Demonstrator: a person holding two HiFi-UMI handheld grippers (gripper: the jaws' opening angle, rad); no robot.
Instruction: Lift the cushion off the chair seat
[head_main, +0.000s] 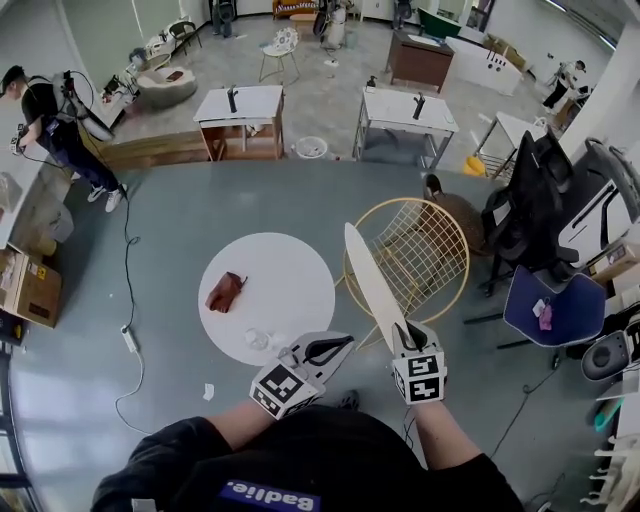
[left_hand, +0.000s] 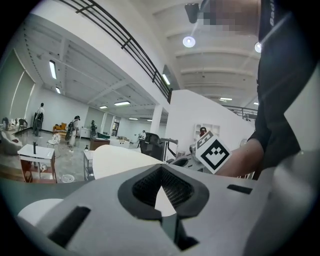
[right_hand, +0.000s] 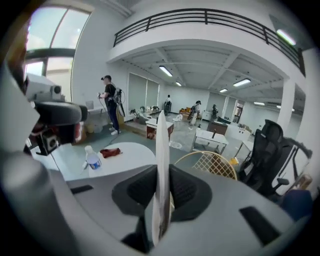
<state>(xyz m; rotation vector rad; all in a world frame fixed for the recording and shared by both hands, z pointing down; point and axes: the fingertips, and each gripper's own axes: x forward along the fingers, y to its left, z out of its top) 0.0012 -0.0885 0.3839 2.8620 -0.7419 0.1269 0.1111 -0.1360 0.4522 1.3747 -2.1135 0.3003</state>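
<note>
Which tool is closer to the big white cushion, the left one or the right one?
Right. The right tool pinches the cushion by its near edge, holding it up on its side. The left tool is shut and empty, just left of that edge, apparently not touching.

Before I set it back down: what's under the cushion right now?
The white cushion is held up on edge in the right tongs. Beneath it is the gold wire chair, its mesh seat bare. The strip of rim behind the cushion is hidden.
</note>
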